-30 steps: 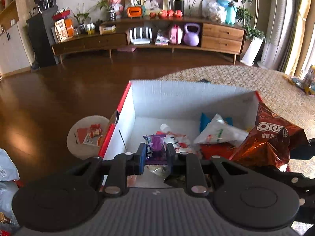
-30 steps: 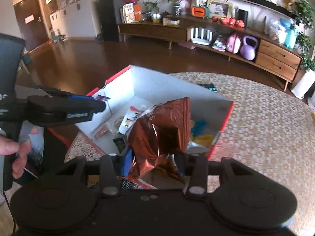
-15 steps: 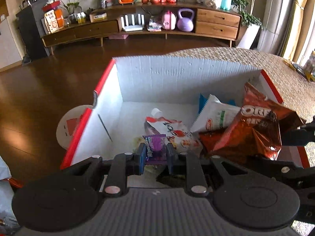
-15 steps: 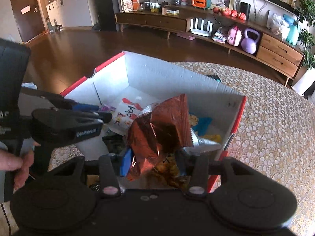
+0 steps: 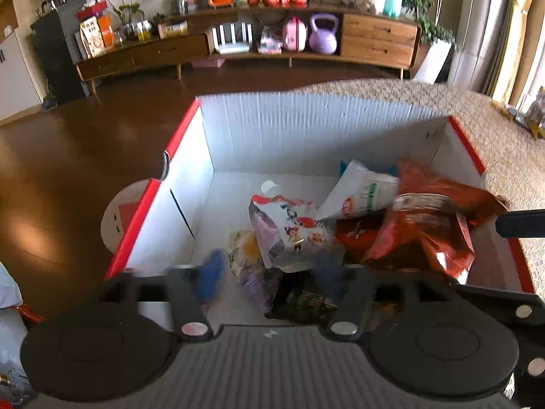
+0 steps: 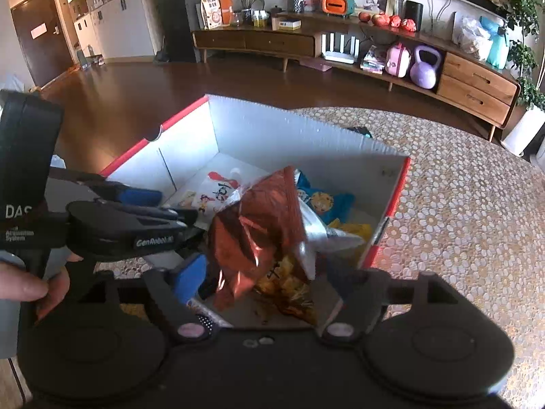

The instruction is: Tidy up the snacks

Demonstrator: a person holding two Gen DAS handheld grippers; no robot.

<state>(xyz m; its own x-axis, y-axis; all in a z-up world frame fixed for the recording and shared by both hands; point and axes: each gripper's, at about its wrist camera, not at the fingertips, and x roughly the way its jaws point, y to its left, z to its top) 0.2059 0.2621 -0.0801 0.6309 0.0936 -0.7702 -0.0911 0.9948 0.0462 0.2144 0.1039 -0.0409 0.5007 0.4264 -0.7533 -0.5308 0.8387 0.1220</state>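
A: Left wrist view first. What's the left gripper (image 5: 269, 269) doing?

B: Jaws spread wide, blurred, nothing pinched. Small purple packet (image 5: 257, 284) lies loose right between the fingers, on the floor of the white box (image 5: 306, 129) w/ red edges. Pile next to it: white cartoon pouch (image 5: 293, 235), white bag w/ green print (image 5: 364, 194), copper foil bag (image 5: 425, 231) to the right.

A: Handling?

B: My guess: all light, soft, crinkly film. Foil bag prob slippery and air-puffed, contents crushable, so take it by the crimped seam, not the belly. Purple packet is small & flat; pinch an edge.

A: Any text readable there?

B: Not really. Print on the pouches too blurred.

A: Right wrist view?

B: Right gripper (image 6: 264, 272) jaws apart too; copper foil bag (image 6: 255, 231) sits between them over the box's near end, but the pads don't look pressed on it. Blue snack bag (image 6: 322, 201) and yellow one (image 6: 354, 230) behind it.

A: Writing?

B: Left gripper (image 6: 143, 208) body reads "GenRobot.AI" roughly, handle shows "DAS". Snack labels illegible here.
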